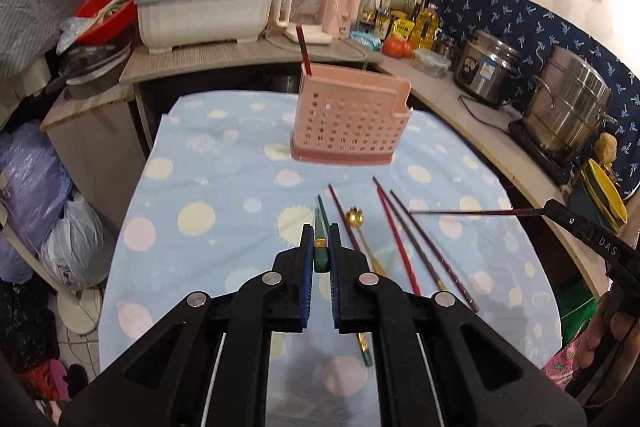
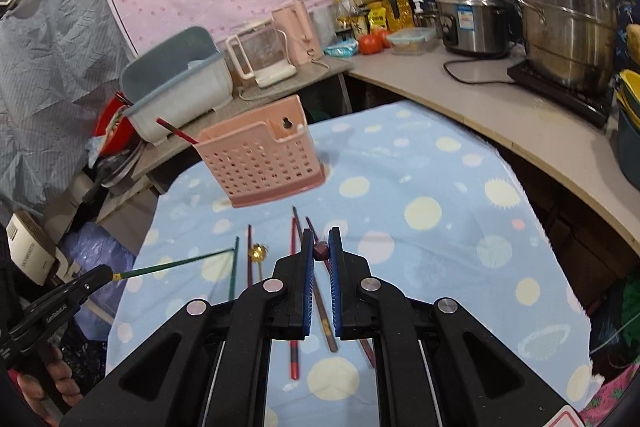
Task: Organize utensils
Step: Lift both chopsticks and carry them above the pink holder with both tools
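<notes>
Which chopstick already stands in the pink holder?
The dark red chopstick leaning out of the pink holder's left corner; the others lie on the cloth or are gripped in jaws.

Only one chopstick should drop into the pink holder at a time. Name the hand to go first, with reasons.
Probably the left. The left gripper pinches a green chopstick aimed roughly toward the pink holder; the right gripper holds its dark red chopstick pointing sideways, so it needs more turning.
</notes>
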A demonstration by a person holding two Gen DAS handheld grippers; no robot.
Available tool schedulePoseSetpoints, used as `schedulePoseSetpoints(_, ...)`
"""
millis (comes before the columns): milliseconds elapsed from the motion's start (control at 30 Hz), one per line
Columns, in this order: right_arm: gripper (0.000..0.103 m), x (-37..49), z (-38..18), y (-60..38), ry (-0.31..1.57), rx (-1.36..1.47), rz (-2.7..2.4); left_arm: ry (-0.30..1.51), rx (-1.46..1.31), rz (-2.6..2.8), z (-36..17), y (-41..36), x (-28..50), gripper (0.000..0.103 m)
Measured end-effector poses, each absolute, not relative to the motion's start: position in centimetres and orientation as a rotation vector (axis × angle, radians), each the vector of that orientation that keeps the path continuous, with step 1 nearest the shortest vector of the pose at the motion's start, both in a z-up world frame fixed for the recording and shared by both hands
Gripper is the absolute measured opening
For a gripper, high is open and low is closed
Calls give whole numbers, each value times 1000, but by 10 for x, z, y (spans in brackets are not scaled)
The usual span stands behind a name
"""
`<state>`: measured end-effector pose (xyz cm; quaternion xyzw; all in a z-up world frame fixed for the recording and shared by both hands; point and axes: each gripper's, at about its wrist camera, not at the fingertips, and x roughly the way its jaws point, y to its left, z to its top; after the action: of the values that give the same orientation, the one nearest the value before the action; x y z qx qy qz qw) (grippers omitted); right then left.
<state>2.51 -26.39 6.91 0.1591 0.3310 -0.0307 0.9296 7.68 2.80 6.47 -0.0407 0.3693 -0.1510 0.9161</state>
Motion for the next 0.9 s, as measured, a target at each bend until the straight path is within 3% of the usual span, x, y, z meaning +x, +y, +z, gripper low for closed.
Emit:
schedulePoseSetpoints(567, 7, 57, 127, -251, 551, 271, -19, 608, -55, -317, 129, 13, 110, 7)
schedulePoseSetpoints(900, 7, 109, 172, -251, 459, 298, 30, 451, -53, -317, 195, -6, 156, 7)
